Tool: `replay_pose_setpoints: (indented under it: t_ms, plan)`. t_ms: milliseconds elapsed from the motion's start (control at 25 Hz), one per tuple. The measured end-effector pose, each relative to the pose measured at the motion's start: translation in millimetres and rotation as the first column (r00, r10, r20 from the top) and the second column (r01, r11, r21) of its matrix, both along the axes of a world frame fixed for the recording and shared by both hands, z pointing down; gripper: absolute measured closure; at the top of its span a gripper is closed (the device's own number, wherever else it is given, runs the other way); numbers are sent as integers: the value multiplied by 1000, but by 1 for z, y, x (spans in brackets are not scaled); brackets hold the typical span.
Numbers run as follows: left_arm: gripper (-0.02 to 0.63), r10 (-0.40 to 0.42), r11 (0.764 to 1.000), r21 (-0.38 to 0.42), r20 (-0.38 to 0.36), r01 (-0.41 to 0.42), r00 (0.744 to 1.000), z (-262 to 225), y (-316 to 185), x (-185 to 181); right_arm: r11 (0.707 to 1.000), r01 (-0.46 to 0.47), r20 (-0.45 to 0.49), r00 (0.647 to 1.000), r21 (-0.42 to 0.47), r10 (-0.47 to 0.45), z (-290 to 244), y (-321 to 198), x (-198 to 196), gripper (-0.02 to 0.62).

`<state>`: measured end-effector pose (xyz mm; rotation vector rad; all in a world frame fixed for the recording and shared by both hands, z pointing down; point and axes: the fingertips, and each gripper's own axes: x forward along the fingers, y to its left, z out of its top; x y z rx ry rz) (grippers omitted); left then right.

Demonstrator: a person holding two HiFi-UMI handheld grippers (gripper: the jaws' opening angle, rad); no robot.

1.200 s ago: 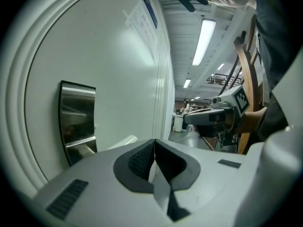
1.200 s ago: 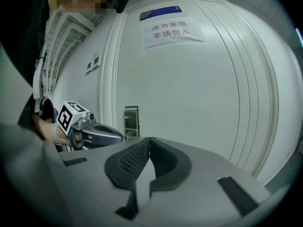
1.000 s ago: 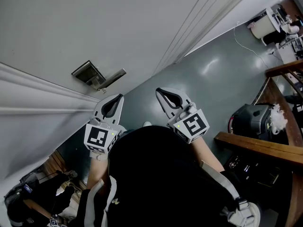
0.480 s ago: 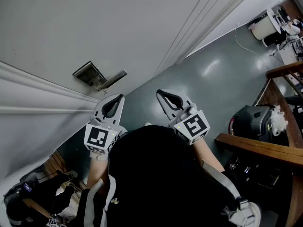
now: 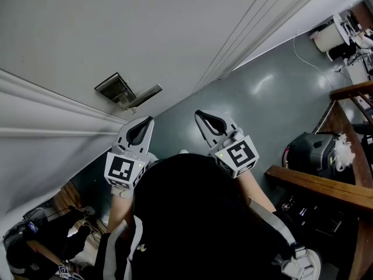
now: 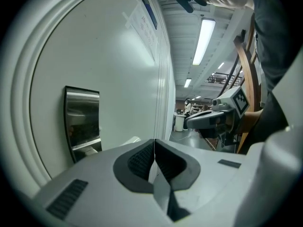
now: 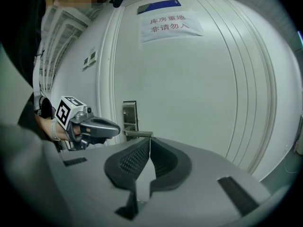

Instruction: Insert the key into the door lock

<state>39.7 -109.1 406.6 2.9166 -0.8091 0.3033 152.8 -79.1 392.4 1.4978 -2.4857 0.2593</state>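
Observation:
The white door [image 5: 116, 28] carries a steel lock plate [image 5: 118, 90] with a lever handle [image 5: 147, 95]. My left gripper [image 5: 147, 121] points at the door just below the handle, a short gap away, jaws shut with nothing seen between them. My right gripper [image 5: 199, 115] is beside it to the right, also shut and empty-looking. The left gripper view has the lock plate [image 6: 82, 122] at left and the right gripper [image 6: 212, 119] beyond. The right gripper view has the lock plate [image 7: 129, 116], the handle [image 7: 139, 134] and the left gripper [image 7: 98, 126]. I see no key in any view.
A paper sign [image 7: 170, 24] hangs high on the door. A grey floor [image 5: 262, 92] runs to the right. A wooden railing [image 5: 317, 182] and a black bag [image 5: 308, 147] stand at right; a white bin [image 5: 330, 37] sits far off.
The lock plate and handle have slid slightly to the right in the head view. Both grippers hold almost the same place, still shut.

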Motion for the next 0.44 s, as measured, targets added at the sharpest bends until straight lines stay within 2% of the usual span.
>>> replay_pose_setpoints:
  t_ms: [440]
  plan:
    - [598, -22, 1000, -10, -7, 22, 1000, 7, -12, -24, 1000, 22, -2, 1000, -15, -22, 6, -13, -27, 578]
